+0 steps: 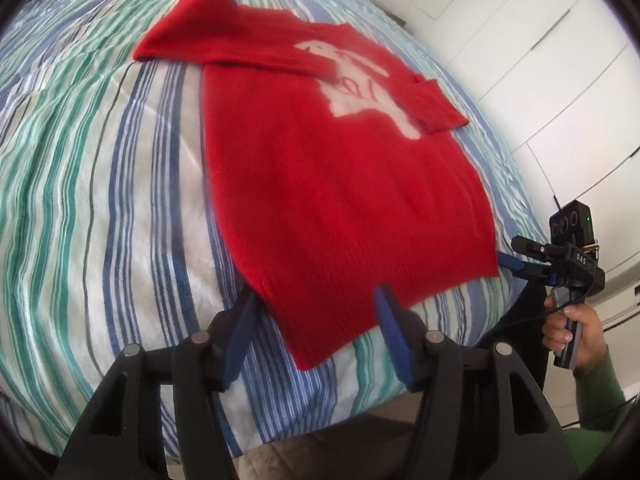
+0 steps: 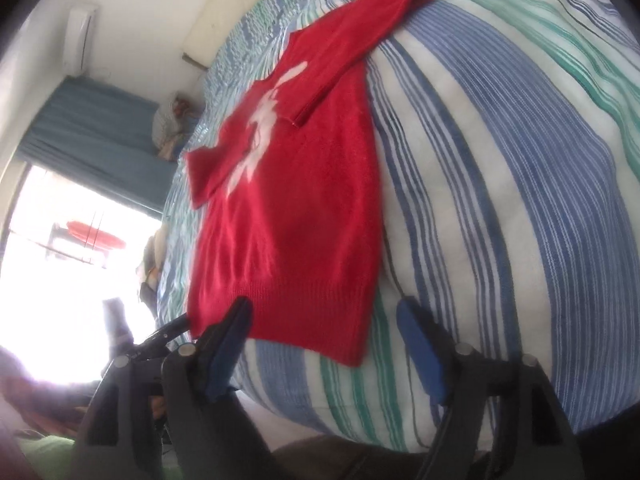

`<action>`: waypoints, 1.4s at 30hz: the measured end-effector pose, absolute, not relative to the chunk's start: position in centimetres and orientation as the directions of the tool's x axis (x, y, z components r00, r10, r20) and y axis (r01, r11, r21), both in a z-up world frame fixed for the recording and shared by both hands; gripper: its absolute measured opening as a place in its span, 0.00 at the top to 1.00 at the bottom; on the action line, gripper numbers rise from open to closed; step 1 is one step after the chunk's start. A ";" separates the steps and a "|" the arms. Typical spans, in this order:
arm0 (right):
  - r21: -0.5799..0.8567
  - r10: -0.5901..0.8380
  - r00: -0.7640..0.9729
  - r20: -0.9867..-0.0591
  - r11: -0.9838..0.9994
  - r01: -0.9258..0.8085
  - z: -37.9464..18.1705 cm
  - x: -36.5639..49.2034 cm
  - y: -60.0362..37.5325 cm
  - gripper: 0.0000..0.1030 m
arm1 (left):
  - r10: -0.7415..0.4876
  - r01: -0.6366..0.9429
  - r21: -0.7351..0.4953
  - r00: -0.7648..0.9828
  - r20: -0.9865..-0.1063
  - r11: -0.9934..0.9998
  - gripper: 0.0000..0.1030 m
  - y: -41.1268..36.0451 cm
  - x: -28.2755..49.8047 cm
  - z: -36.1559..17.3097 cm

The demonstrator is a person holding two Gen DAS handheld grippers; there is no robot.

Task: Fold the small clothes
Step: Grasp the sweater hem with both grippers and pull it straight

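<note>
Both grippers poised at the hem of a red sweater (image 1: 328,184), sleeves folded across the chest.
The sweater lies flat on the striped bed (image 1: 120,184). Your left gripper (image 1: 316,312) and right gripper (image 2: 324,320) stand with jaws apart, holding nothing. Seat each over one hem corner, clamp both knit layers together, then lift evenly toward the collar.
</note>
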State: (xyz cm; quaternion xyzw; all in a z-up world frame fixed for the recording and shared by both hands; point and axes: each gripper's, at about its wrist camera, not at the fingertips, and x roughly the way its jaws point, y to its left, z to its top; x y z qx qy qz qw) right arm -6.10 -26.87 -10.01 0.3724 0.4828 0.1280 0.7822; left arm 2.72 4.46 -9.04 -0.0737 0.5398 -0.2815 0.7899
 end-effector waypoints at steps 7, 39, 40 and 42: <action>0.636 0.534 0.430 -0.728 0.760 0.132 -11.2 -5.5 -24.9 0.96 | -0.484 0.252 -0.424 0.269 -0.833 0.870 0.97 5.7 3.2 -10.1; 0.389 0.298 0.399 -0.867 0.906 0.169 -11.7 -6.4 -25.3 0.98 | -0.348 0.233 -0.285 0.311 -0.884 0.930 0.96 4.3 2.9 -11.8; 0.390 0.298 0.400 -0.866 0.905 0.170 -11.7 -6.4 -25.3 0.98 | -0.348 0.233 -0.284 0.312 -0.884 0.930 0.96 4.3 2.9 -11.8; 0.392 0.299 0.402 -0.866 0.903 0.173 -11.6 -6.5 -25.3 0.98 | -0.348 0.231 -0.285 0.311 -0.884 0.930 0.96 4.3 3.0 -11.8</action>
